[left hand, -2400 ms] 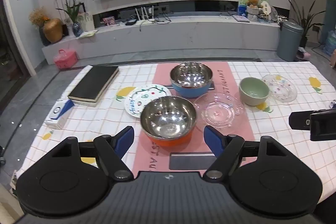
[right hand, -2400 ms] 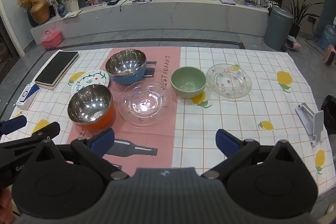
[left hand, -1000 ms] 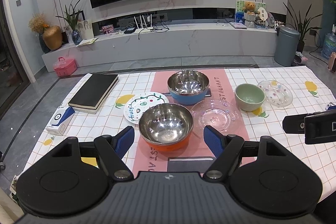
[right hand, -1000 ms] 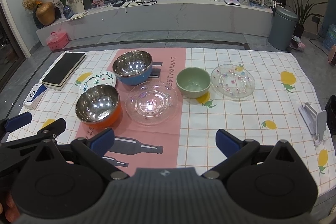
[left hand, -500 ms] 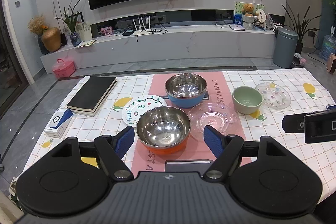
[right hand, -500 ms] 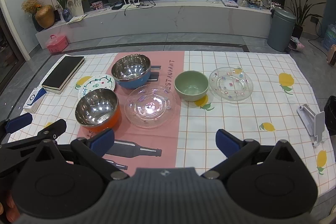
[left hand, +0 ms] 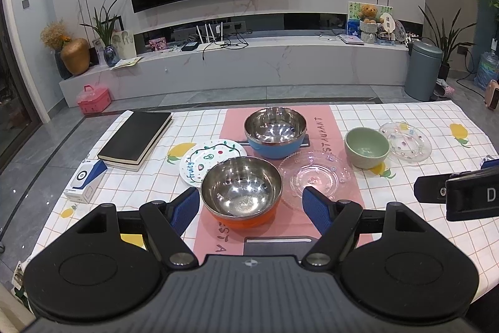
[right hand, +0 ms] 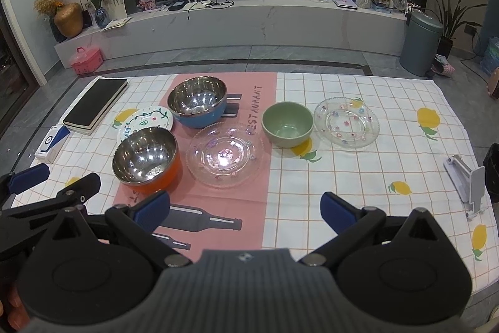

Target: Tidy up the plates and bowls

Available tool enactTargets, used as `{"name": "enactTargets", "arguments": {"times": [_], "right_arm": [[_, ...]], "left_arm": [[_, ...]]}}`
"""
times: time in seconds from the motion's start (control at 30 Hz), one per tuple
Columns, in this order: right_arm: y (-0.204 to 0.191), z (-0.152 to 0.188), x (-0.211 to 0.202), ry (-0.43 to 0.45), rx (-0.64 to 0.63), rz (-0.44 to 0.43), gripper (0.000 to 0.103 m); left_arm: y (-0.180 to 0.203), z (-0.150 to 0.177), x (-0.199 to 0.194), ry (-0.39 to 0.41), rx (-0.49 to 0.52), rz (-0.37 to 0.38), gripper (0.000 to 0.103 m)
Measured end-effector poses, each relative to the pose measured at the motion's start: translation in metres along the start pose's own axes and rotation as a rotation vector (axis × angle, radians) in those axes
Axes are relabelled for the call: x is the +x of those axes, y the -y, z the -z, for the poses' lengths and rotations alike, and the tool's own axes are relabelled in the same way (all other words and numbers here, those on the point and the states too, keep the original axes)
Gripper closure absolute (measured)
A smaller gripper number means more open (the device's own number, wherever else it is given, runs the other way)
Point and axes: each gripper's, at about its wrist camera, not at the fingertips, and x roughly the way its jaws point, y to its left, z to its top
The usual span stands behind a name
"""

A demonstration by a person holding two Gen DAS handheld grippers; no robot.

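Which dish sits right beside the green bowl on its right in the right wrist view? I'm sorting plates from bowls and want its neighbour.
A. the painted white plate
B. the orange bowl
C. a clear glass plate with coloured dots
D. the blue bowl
C: a clear glass plate with coloured dots lies just right of the green bowl; the steel bowls and painted plate are all to its left.

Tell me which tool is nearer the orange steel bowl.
Left. The left tool sits open just before the orange steel bowl, fingers flanking it. The right tool, also open, is off to the bowl's right.
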Motion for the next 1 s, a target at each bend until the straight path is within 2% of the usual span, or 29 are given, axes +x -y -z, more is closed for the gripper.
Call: {"name": "enactTargets", "arguments": {"times": [0.8,0.83,0.9,1.0], "right_arm": [[-0.005,0.0,0.003,0.01,-0.014,0.005,0.003],[-0.005,0.001,0.003,0.02,-0.017,0.004,0.003],[-0.006,0.002,0.002,0.051,-0.02,-0.004,0.003],[-0.003,0.007,-0.002,0.153,-0.01,-0.038,0.003]], "left_arm": [[-0.001,0.002,0.003,-0.014,-0.011,0.007,0.015],[-0.003,0.003,0.004,-0.016,-0.017,0.017,0.017],[-0.009,0.004,0.006,-0.029,-0.052,0.054,0.028],[-0.022,0.009,0.008,-0.021,-0.14,0.115,0.034]]}}
